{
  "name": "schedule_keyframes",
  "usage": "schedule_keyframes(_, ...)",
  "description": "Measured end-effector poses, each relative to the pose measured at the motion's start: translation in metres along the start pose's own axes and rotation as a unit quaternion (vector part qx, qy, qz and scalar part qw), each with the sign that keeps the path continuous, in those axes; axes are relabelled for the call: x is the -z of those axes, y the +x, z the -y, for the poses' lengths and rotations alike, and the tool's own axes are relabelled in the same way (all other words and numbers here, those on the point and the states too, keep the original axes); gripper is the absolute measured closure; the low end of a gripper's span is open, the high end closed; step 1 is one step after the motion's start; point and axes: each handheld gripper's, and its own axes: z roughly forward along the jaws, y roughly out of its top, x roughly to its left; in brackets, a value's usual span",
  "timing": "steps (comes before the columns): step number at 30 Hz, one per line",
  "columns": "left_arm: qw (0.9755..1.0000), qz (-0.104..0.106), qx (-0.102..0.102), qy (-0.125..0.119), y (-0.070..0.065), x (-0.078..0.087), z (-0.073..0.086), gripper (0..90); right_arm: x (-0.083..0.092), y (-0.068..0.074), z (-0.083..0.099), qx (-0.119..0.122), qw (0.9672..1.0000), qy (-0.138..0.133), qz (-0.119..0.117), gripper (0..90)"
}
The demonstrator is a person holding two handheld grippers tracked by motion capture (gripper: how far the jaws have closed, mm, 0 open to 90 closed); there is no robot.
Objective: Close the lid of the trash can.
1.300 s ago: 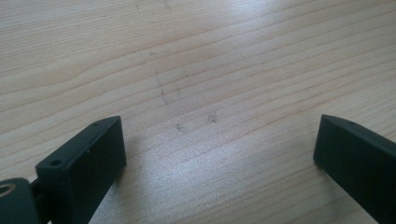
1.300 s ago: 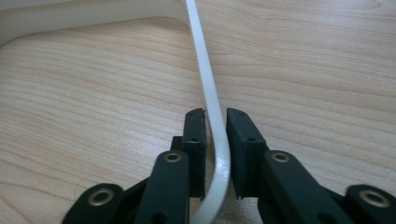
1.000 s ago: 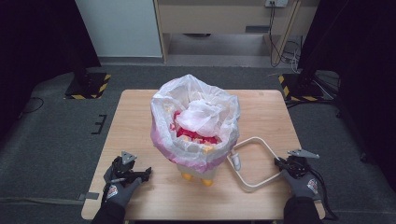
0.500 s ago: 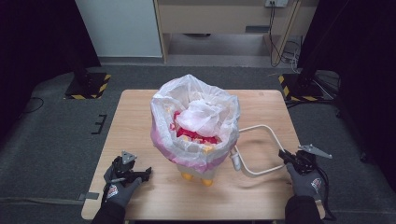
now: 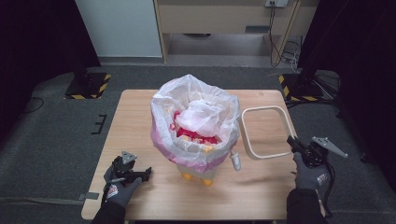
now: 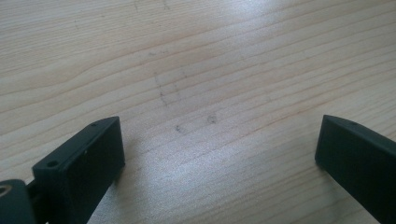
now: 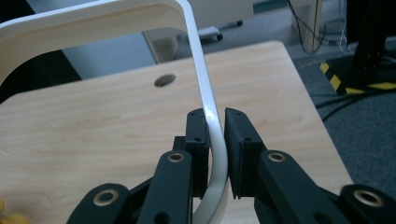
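bare tabletop (image 5: pixel 140 116) around; right tongs (image 7: pixel 215 122) tight on white handle (image 7: pixel 205 100), left tongs (image 6: pixel 215 154) wide, empty.

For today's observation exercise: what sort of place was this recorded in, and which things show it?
Probably a lab or test room rather than a home: a lone wooden table on grey carpet, black stands on hazard-striped bases at both sides, dark curtains, and loose cables running up to a wall socket.

You look down from above the table (image 5: pixel 140 107); both gripper cameras sit close, sharing its wooden top.
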Motion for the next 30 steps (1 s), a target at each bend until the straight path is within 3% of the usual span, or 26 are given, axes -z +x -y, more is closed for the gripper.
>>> schedule_keyframes(7,1.0000,0.002,-0.002,0.001,0.000,0.000,0.000,0.0,0.005,0.014,-0.024,0.010,0.9990,-0.043,0.006,80.3)
schedule_keyframes(16,1.0000,0.001,-0.003,0.002,0.000,0.000,0.000,0.0,0.015,0.032,-0.059,0.011,0.9937,-0.112,0.004,80.3)
schedule_keyframes(22,1.0000,0.001,-0.003,0.002,0.000,0.000,0.000,0.0,0.025,0.042,-0.089,0.022,0.9895,-0.142,-0.016,80.2)
schedule_keyframes(30,1.0000,0.001,-0.002,0.002,0.000,0.000,0.000,0.0,0.037,0.066,-0.124,0.050,0.9782,-0.185,-0.079,80.5)
